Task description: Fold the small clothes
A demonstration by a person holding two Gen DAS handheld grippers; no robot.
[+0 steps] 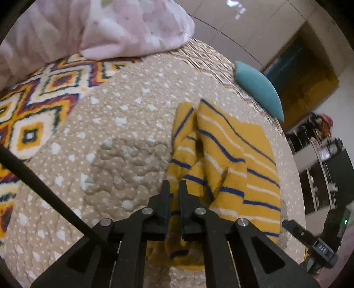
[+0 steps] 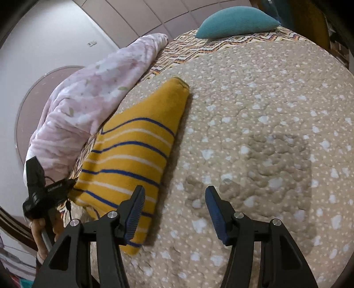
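A small mustard-yellow garment with blue and white stripes (image 1: 232,155) lies rumpled on a beige dotted quilt (image 1: 110,144). My left gripper (image 1: 174,188) has its jaws nearly together, pinching the garment's near left edge, and yellow cloth shows in the narrow gap. In the right wrist view the same garment (image 2: 132,150) stretches away to the left, one plain yellow end pointing far. My right gripper (image 2: 174,203) stands open at the garment's right edge. Its left finger (image 2: 135,210) is over the cloth and its right finger is over bare quilt (image 2: 265,110).
A pink floral blanket (image 1: 121,26) is heaped at the far side, and a teal cushion (image 2: 234,20) lies beyond the garment. A bright diamond-patterned cover (image 1: 33,106) shows under the quilt. A hand (image 2: 42,230) holds the other gripper's handle at the left.
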